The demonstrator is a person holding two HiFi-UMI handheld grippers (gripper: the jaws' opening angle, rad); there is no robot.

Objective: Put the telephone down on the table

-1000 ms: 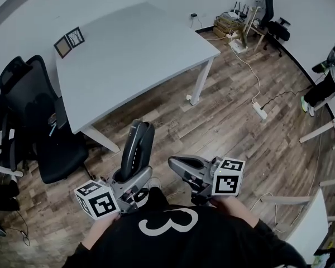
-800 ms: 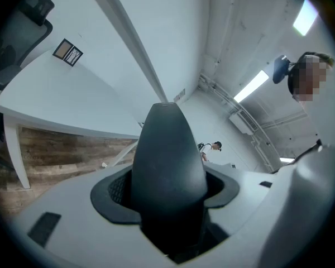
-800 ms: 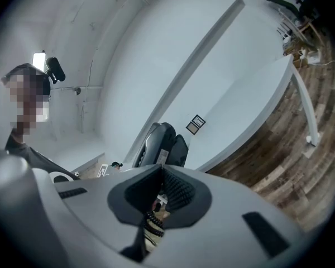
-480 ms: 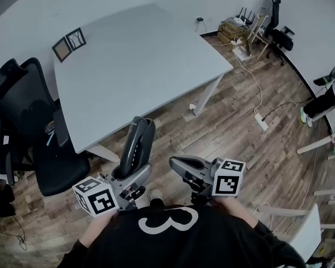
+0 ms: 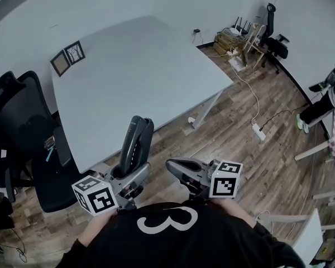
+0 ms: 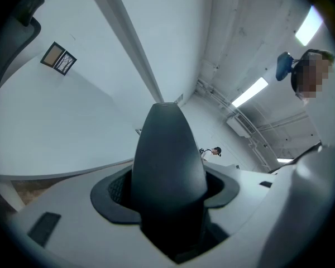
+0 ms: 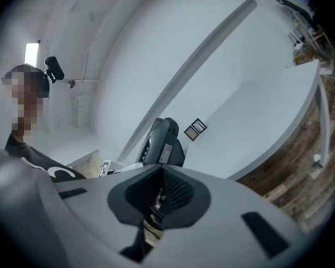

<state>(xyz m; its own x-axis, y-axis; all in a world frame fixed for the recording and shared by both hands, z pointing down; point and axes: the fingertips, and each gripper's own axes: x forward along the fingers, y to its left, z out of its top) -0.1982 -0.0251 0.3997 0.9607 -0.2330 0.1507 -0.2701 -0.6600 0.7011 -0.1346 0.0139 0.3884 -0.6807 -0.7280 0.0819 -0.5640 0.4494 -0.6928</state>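
Left tool (image 5: pixel 129 176): your jaws stand wide and clamp the lower end of the telephone (image 5: pixel 137 143), with the pads pressing on either flank. The telephone rides upright, tipped slightly forward, its rounded top toward the worktop (image 5: pixel 139 77). A grip this low leaves most of the body free to be laid flat.

Judgement: this is the carrying stage, and the set-down is not yet begun. The telephone hangs in the air over the wood floor (image 5: pixel 229 121), just short of the worktop's near edge.

Right tool (image 5: pixel 177 166): jaws drawn together on nothing. You hold it level beside the left, apart from the telephone, likely so it does not foul the set-down.

Worktop: the near side is bare, so there is ample landing room. Two small framed cards (image 5: pixel 68 42) sit at the far left corner, well apart from your path. An office chair (image 5: pixel 22 113) stands at the left edge; steer right of it.
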